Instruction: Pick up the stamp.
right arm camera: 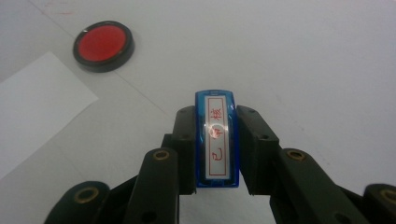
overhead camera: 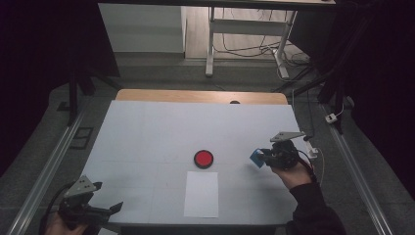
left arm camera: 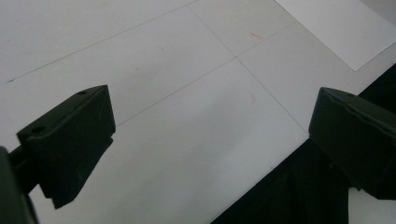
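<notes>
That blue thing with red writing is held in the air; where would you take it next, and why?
Probably carry the blue stamp, clamped in the right hand-held gripper, left to the red ink pad. The pad lies uncovered beside the white paper, so inking likely comes first.

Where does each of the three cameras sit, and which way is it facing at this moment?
High view: fixed above the person's side, looking forward and down on the white table; both forearms enter at the bottom, the left gripper open, the right gripper shut on a blue stamp.
Left gripper view: rides the left gripper, looking down at the table's near edge; its two jaws stand wide apart.
Right gripper view: rides the right gripper, facing the red ink pad; its jaws clamp the blue stamp.
Shared: the white paper sheet appears in all three views.
</notes>
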Available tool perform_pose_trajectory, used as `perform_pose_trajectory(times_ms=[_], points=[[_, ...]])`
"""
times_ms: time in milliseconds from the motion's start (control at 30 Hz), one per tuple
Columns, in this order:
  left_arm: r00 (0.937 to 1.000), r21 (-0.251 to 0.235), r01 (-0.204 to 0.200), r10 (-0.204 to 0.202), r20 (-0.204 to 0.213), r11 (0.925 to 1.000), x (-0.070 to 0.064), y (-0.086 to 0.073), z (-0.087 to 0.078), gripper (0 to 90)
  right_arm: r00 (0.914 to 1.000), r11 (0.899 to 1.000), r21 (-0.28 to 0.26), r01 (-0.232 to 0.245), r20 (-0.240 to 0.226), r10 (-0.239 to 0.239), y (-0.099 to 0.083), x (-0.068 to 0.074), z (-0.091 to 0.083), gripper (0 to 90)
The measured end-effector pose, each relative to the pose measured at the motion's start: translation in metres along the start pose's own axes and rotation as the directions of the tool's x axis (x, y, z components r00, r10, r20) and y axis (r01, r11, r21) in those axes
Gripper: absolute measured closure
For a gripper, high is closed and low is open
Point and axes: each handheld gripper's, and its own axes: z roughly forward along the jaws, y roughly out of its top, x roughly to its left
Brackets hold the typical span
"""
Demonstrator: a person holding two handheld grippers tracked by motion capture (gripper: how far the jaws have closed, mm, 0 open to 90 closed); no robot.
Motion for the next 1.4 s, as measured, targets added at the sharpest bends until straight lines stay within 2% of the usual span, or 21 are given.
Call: perform_pose_trajectory(times_ms=[433, 567, 733, 867, 933, 1033, 1233, 1400], points=[[1.0000, -0.020, -0.002, 0.002, 0.005, 0.9998, 0.001, 0.000, -0.002, 0.0, 0.9972, 0.999, -0.017, 0.032, -0.066, -0.034, 0.009, 0.021, 0.004, 70.1], [0.9999, -0.027, -0.002, 0.003, 0.012, 0.9996, 0.000, 0.000, -0.003, 0.0, 0.9943, 0.999, -0.023, 0.047, -0.095, -0.049, 0.012, 0.030, 0.005, 70.1], [0.9995, -0.037, -0.015, 0.016, 0.027, 0.9992, -0.001, 0.001, -0.003, 0.0, 0.9889, 0.998, -0.039, 0.040, -0.142, -0.045, 0.017, 0.041, 0.007, 70.1], [0.9993, -0.041, -0.019, 0.020, 0.031, 0.9990, -0.001, 0.001, -0.003, 0.0, 0.9853, 0.998, -0.041, 0.056, -0.159, -0.062, 0.019, 0.048, 0.009, 70.0], [0.9992, -0.043, -0.014, 0.015, 0.037, 0.9990, -0.001, 0.001, -0.002, 0.0, 0.9799, 0.997, -0.047, 0.066, -0.185, -0.074, 0.022, 0.055, 0.012, 70.1], [0.9990, -0.042, -0.013, 0.015, 0.042, 0.9990, 0.000, 0.001, -0.002, 0.0, 0.9772, 0.996, -0.047, 0.073, -0.196, -0.081, 0.023, 0.060, 0.013, 70.1], [0.9985, -0.043, -0.013, 0.015, 0.053, 0.9990, 0.000, 0.001, -0.002, 0.0, 0.9648, 0.993, -0.054, 0.101, -0.239, -0.111, 0.028, 0.076, 0.018, 70.0], [0.9964, -0.051, -0.010, 0.014, 0.083, 0.9987, 0.002, 0.000, -0.003, 0.0, 0.9577, 0.990, -0.054, 0.126, -0.254, -0.136, 0.030, 0.085, 0.021, 70.0]])
